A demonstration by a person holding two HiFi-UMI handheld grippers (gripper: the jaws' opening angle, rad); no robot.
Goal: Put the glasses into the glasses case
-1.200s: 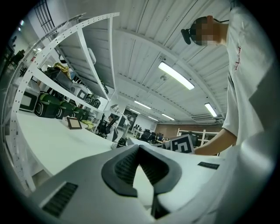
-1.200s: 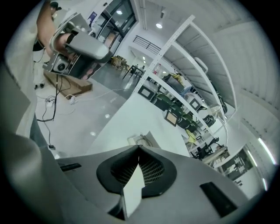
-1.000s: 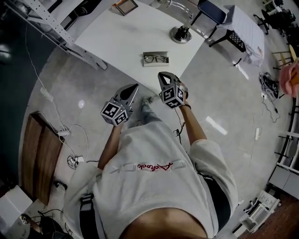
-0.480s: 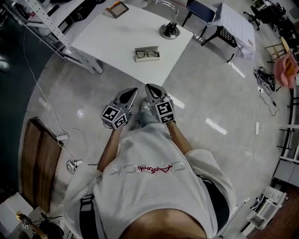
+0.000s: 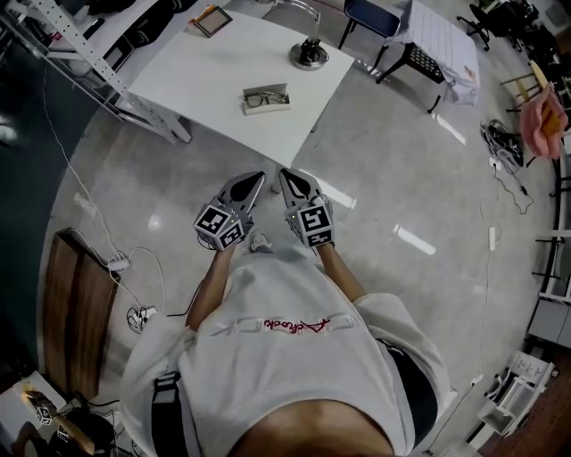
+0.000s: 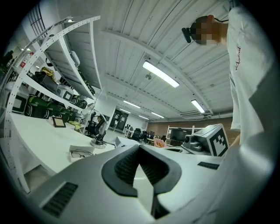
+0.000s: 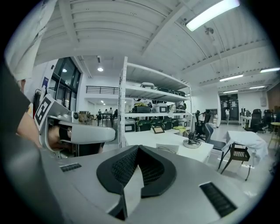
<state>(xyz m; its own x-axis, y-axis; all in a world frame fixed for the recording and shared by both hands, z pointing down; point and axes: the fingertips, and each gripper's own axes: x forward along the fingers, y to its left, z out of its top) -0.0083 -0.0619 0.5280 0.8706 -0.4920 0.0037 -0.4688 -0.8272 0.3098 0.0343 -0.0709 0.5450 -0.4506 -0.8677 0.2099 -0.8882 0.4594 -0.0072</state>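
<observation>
The dark-rimmed glasses [image 5: 265,98] lie inside the open pale glasses case [image 5: 268,89] on the white table [image 5: 214,62], far ahead of me. In the left gripper view the case [image 6: 81,152] shows small at the left. Both grippers hang close to my body above the floor, well short of the table. My left gripper [image 5: 251,184] is shut with nothing in it. My right gripper [image 5: 292,180] is beside it, also shut and empty. Each gripper view shows its jaws closed tip to tip, and the other gripper alongside.
On the table stand a black object on a round base [image 5: 309,54] and a small picture frame [image 5: 210,20]. A metal shelf rack [image 5: 53,36] runs at the left. Chairs [image 5: 370,13] stand beyond the table. A wooden board [image 5: 76,303] and cables [image 5: 134,268] lie on the floor.
I have backed away from the table, which now sits farther off. The right gripper has drawn back from the table edge and come in beside the left one.
</observation>
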